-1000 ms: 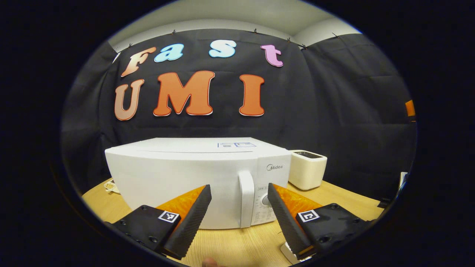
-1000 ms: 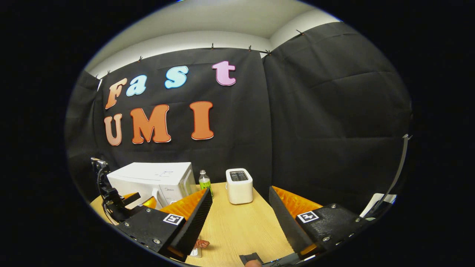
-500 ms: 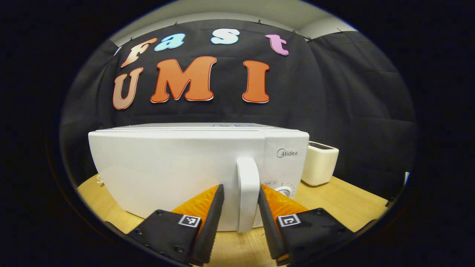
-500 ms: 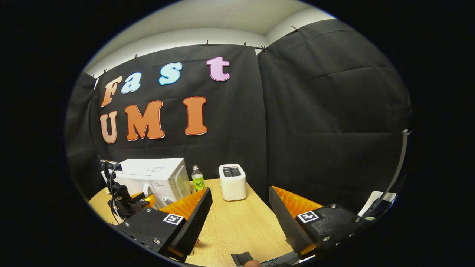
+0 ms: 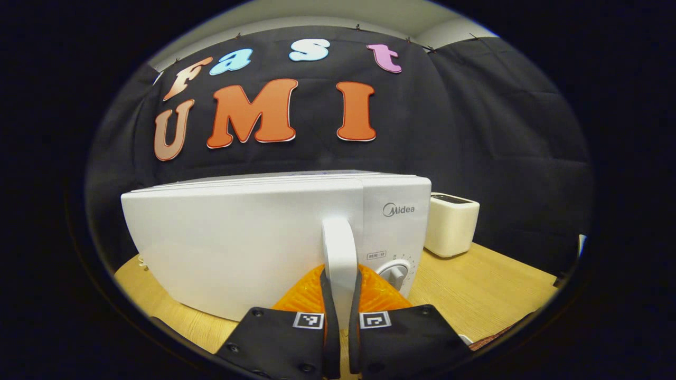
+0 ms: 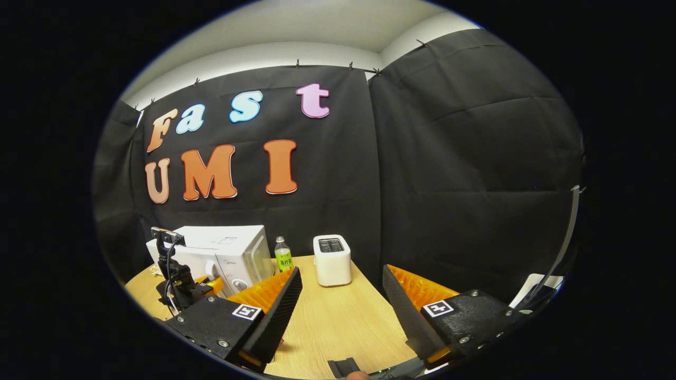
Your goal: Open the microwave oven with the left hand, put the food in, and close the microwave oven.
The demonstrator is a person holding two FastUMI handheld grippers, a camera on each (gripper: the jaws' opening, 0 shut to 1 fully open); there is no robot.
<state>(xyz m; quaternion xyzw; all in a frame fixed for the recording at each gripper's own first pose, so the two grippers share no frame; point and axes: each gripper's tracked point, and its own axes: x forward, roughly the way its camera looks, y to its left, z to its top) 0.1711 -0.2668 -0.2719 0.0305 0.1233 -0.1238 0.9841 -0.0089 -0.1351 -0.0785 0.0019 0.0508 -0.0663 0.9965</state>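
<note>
The left gripper (image 5: 340, 295) pinches the handle (image 5: 339, 248) of the microwave (image 5: 237, 237) on the counter (image 5: 491, 285); the door looks barely ajar. Next: swing it open. The right gripper (image 6: 338, 295) hangs spread, empty.

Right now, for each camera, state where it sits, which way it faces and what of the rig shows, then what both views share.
Left gripper view: rides the left gripper, close up, facing the microwave front; its fingers are clamped on the door handle.
Right gripper view: rides the right gripper, held farther back and open above the table, facing the booth wall; the left gripper shows at its left.
Shared: the microwave, the toaster and the table.
</note>
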